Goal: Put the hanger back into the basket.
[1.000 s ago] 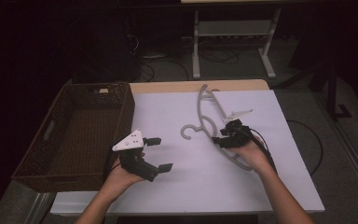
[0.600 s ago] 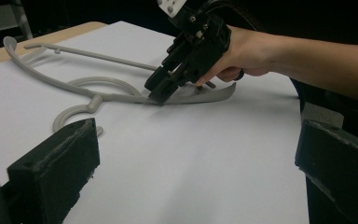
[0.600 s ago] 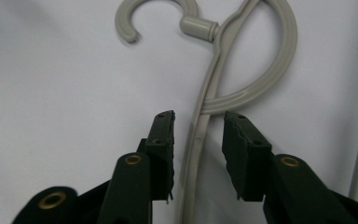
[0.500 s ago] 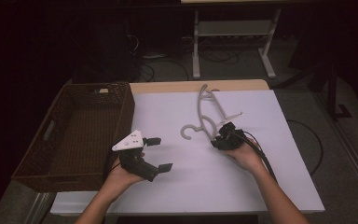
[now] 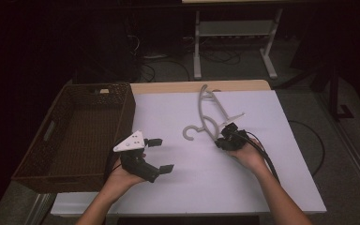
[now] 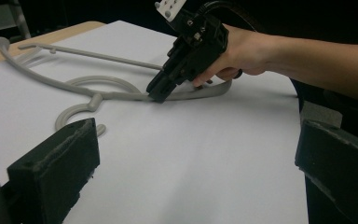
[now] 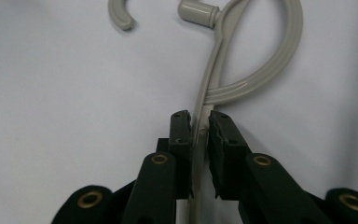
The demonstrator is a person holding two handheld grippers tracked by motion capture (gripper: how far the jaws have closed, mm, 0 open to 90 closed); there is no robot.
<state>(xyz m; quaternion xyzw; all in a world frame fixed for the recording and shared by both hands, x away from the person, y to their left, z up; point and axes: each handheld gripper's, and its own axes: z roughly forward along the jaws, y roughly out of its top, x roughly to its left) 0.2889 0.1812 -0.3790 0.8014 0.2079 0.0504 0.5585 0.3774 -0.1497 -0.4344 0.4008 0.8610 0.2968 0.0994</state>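
Hanger (image 7: 223,70) smooth grey plastic, curved arm pinched by right gripper (image 7: 200,135); left gripper (image 5: 158,154) spread wide

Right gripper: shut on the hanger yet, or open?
Shut on it. In the right gripper view, the right gripper has both jaws pressed against the grey hanger arm, which lies flat on the white table.
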